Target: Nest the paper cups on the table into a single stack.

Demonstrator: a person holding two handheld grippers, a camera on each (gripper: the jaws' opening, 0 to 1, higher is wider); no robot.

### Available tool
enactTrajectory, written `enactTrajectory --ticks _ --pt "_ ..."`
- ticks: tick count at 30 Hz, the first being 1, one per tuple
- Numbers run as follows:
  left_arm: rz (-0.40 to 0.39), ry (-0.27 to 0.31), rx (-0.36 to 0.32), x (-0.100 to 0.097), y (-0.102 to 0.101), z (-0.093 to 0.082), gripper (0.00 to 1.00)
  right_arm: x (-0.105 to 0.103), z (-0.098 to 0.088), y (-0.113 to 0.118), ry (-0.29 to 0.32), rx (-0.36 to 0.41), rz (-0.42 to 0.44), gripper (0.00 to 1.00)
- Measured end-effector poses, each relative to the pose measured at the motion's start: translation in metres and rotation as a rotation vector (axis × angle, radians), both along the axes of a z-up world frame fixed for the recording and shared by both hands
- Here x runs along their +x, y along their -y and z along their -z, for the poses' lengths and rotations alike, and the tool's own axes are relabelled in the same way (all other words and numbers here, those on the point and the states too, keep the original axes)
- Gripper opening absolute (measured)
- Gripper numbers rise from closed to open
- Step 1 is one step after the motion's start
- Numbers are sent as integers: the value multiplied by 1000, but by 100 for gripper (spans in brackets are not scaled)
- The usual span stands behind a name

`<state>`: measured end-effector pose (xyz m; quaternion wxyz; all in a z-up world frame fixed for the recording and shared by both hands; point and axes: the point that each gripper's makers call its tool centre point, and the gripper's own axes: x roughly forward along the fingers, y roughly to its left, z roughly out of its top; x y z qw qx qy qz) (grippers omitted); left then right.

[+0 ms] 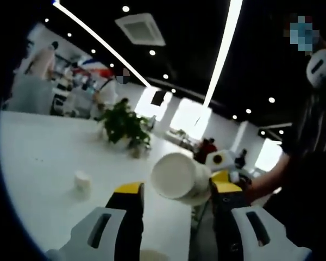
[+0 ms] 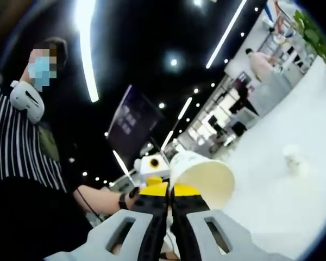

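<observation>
Paper cup [image 2: 201, 176] pinched at rim by right tongs [image 2: 171, 191].

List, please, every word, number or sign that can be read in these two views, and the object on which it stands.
No text can be read.
Paper cup held by the right gripper: plain, no print visible.
Small cup on the table: too small to tell.
Dark hanging panel: faint marks, too blurred to read.

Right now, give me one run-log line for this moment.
right gripper: shut on paper cup, held sideways in the air | left gripper: open, jaws around cup base | second cup: upright on white table
</observation>
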<state>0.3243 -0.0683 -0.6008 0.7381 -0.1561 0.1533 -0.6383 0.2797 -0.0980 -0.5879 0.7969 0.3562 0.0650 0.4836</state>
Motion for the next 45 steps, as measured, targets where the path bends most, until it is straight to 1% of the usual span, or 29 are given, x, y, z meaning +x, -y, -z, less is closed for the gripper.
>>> enactTrajectory --ticks 2,4,5,6,7,10,13,15,18,22,25,29,32,35,36,38,42,45 --pt "-5 5 -1 -1 -1 0 49 1 1 0 -2 -8 -2 0" --pt "-10 3 3 -3 -2 1 52 2 0 0 -13 -15 -9 0" --pt "-22 11 -1 -4 -4 0 54 2 2 -1 -28 -34 -16 0" --pt "-28 16 -4 -4 -4 -1 55 3 2 -1 -23 -47 -14 0" --pt "-32 16 -4 -3 -6 0 55 3 4 -1 -24 -61 -16 0" --pt "-42 15 -2 -4 -9 2 55 4 3 2 -28 -57 -16 0" --pt "-55 20 6 -4 -12 2 57 6 4 3 -35 -75 -24 0" --pt "-60 34 6 -5 -14 0 58 6 3 2 -32 -87 -30 0" --pt "-68 43 8 -5 -17 0 58 10 2 2 -30 -114 -35 0" --pt "-81 61 20 -5 -19 0 62 16 0 5 -30 -151 -35 0" --pt "-85 65 31 -4 -20 2 64 20 1 9 -27 -205 -38 0" --pt "-101 63 50 -5 -22 5 70 24 -5 11 -21 -217 -52 0" --pt "-117 73 66 -4 -24 8 74 27 -7 11 -16 -244 -56 0" --pt "-139 83 77 0 -29 10 78 29 -10 11 -12 -254 -63 0" --pt "-146 87 78 1 -30 11 79 30 -10 11 -6 -264 -68 0" --pt "-166 91 92 5 -34 15 81 33 -8 12 6 -319 -74 0" --pt "-200 99 99 10 -41 17 85 38 -8 15 15 -361 -82 0" --pt "-221 108 116 12 -45 21 90 40 -6 16 15 -391 -89 0"
